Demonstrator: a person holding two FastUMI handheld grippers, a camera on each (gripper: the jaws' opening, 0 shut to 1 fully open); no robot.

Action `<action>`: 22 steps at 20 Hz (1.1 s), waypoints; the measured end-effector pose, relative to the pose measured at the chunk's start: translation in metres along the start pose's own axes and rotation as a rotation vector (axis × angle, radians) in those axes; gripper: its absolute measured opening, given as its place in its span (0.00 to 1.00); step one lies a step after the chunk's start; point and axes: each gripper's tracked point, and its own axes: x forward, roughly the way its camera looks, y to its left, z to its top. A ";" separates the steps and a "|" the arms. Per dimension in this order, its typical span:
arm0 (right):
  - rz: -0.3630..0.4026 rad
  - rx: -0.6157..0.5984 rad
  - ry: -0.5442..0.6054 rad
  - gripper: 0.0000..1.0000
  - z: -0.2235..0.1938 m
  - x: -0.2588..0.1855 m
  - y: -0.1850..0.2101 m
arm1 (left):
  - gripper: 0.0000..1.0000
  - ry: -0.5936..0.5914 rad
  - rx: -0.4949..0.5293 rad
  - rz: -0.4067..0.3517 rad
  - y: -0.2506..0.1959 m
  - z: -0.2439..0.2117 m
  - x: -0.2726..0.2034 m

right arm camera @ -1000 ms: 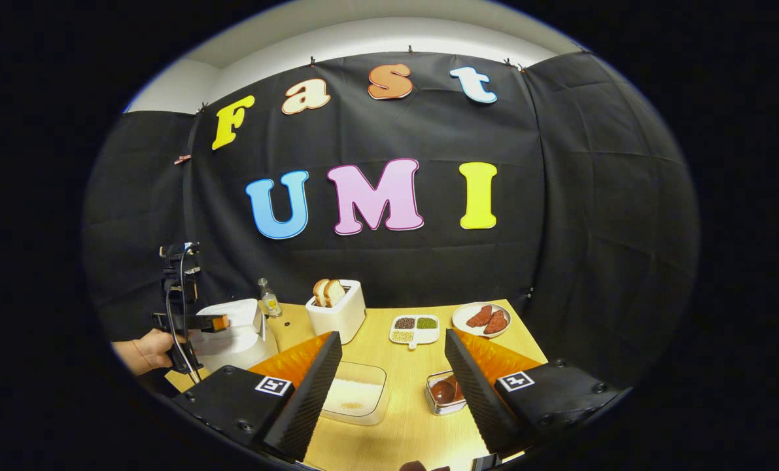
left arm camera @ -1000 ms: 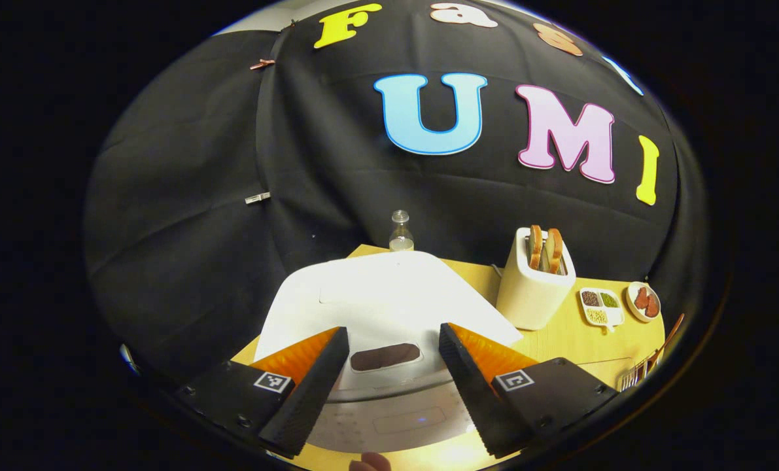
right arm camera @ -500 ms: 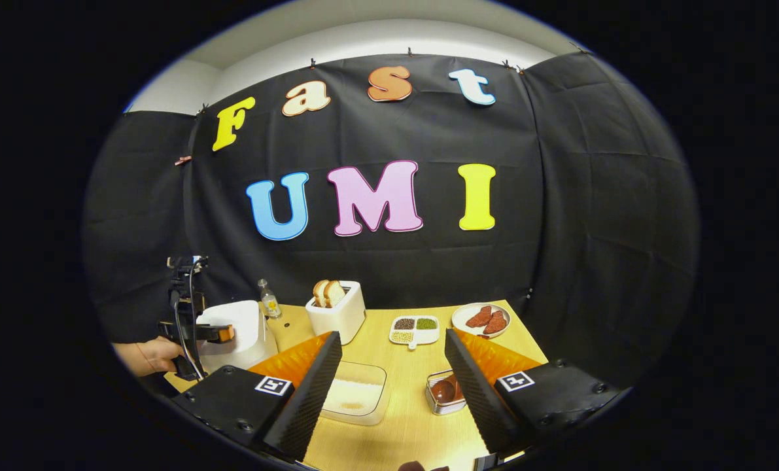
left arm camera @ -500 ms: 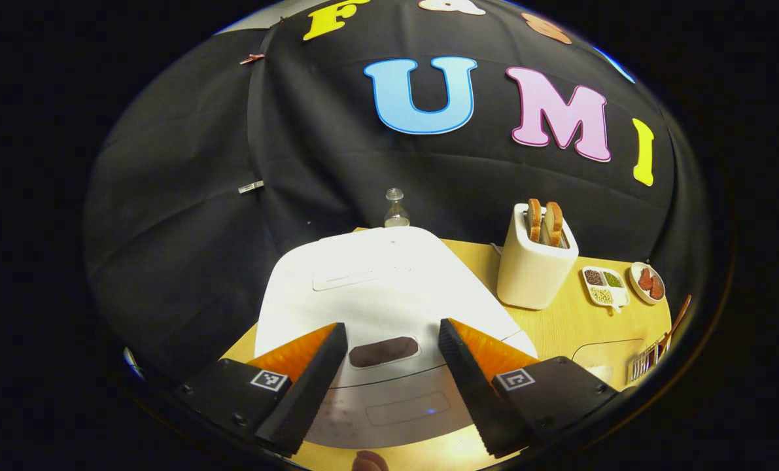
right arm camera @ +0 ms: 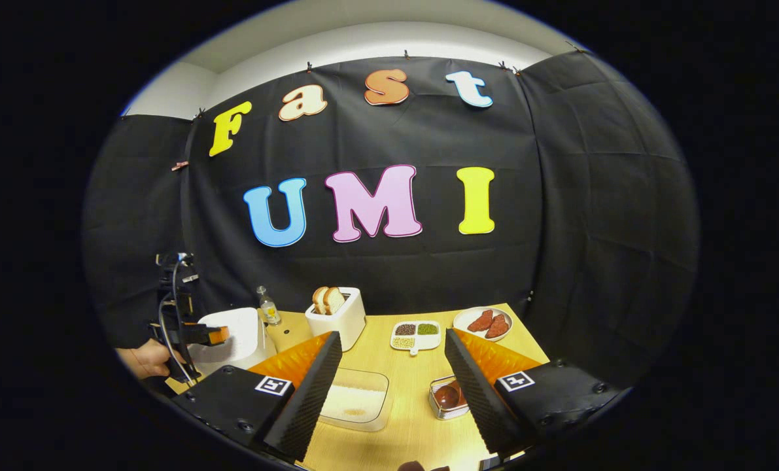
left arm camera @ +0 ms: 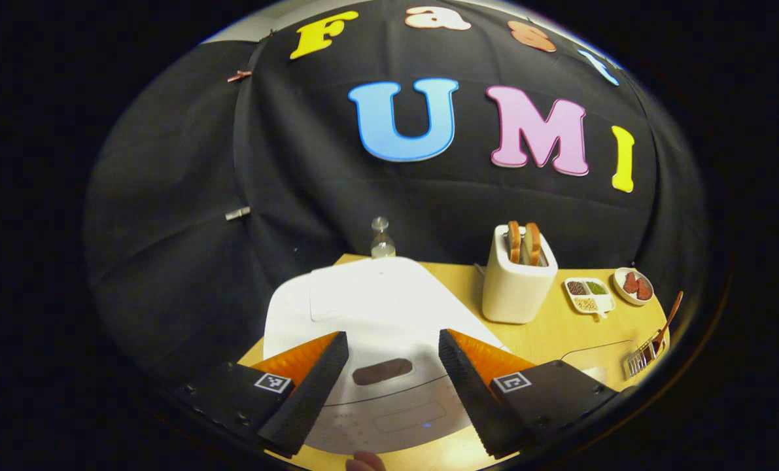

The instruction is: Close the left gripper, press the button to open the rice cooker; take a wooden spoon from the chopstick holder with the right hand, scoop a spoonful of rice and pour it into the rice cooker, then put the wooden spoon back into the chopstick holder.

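The lidded rice cooker (left arm camera: 376, 307) is seen at 12 o'clock beyond the left gripper (left arm camera: 389, 379), whose jaws are spread apart with nothing held. If the lid is to be opened, they are best clenched first, then lowered squarely onto the dark button (left arm camera: 382, 371). The right gripper (right arm camera: 392, 386) is likewise released above the bench (right arm camera: 415, 418).

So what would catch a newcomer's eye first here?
Probably the big white rice cooker, lid shut, right under the open left gripper. Next, the toaster with two bread slices sticking up behind it, and the rice tub between the open right gripper's fingers.

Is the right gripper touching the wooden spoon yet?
Apart. The right gripper view shows the right gripper open above the table, the wooden spoon lower between its fingers.
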 end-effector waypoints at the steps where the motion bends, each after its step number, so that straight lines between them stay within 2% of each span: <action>1: -0.001 -0.002 -0.006 0.98 0.002 0.000 0.000 | 0.96 -0.041 -0.008 -0.022 -0.005 0.015 -0.009; 9: -0.014 -0.009 -0.052 0.98 0.016 0.003 -0.003 | 0.96 -0.271 -0.002 -0.184 -0.041 0.081 -0.094; 17: -0.023 -0.055 -0.109 0.98 0.031 -0.002 0.008 | 0.96 -0.381 -0.022 -0.305 -0.075 0.104 -0.165; 22: -0.042 -0.086 -0.129 0.98 0.033 -0.009 0.013 | 0.96 -0.359 -0.041 -0.368 -0.095 0.092 -0.188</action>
